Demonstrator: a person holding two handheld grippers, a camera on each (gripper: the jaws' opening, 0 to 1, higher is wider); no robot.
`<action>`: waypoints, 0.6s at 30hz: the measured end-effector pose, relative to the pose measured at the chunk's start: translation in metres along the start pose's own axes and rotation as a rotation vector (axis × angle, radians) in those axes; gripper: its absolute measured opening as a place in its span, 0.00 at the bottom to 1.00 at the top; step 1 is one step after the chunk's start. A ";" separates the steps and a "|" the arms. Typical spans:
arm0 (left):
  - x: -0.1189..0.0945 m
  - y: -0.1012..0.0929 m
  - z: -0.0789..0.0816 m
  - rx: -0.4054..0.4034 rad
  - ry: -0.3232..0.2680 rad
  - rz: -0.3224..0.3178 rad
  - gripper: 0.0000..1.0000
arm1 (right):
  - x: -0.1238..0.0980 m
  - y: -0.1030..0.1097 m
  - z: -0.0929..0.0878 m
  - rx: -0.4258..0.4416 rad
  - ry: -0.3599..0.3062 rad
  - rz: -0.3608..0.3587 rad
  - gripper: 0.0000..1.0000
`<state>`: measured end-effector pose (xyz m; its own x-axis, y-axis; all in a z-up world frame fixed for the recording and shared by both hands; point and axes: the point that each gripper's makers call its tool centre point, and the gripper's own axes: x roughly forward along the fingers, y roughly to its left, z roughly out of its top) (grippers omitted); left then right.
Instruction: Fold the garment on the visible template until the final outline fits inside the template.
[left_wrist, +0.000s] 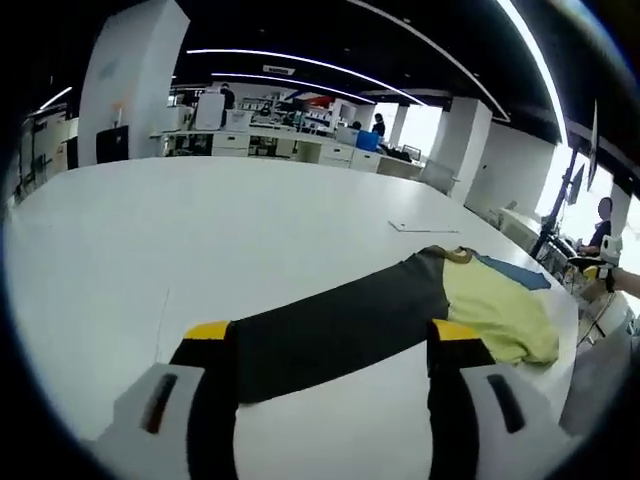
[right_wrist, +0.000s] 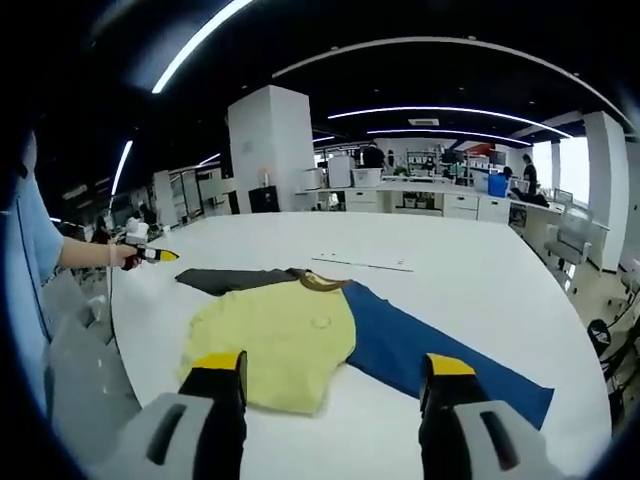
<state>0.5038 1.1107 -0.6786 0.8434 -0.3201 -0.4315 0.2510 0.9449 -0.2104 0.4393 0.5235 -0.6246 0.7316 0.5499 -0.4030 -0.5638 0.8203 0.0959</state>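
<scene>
Garment (right_wrist: 300, 345): long-sleeve shirt, yellow body, one dark grey sleeve (left_wrist: 330, 335), one blue sleeve (right_wrist: 440, 365), brown collar. It lies flat and unfolded on the white surface (right_wrist: 470, 280), sleeves spread out to either side. No fold made yet, as far as I can judge.

Left tool (left_wrist: 332, 338) is spread wide, holding nothing, jaws straddling the grey sleeve near its cuff. Can't tell whether the jaw tips touch the cloth. Right tool (right_wrist: 333, 368) is also wide and empty, hovering at the yellow hem, blue sleeve running past its right jaw.

Template: I see thin lines on the surface (right_wrist: 365, 265) beyond the collar, possibly a template edge, too faint to confirm. That's risk one: with no clear outline, the fold could end up oversize or off-position.

Other risks:
- Pinching only the top layer at the hem, so the body peels apart instead of folding.
- Dragging the sleeve by its cuff, which would pull the whole shirt sideways across the slick surface.
- Blue sleeve end lies near the surface edge in the right gripper view; a tug that way could send it over the edge.
- Uneven lift between the two tools, giving a skewed crease.
</scene>
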 end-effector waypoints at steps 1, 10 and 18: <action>-0.001 -0.001 0.000 0.006 -0.002 -0.002 0.74 | -0.001 0.001 0.000 -0.002 0.001 0.004 0.64; -0.015 -0.024 0.006 0.023 -0.051 -0.026 0.71 | -0.013 0.002 0.003 -0.080 -0.017 0.001 0.33; -0.018 -0.041 0.005 0.009 -0.055 -0.045 0.68 | -0.020 0.002 0.007 -0.088 -0.053 -0.013 0.04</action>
<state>0.4811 1.0785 -0.6575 0.8560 -0.3579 -0.3730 0.2932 0.9304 -0.2199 0.4264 0.5157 -0.6100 0.7569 0.5487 -0.3551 -0.5838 0.8118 0.0102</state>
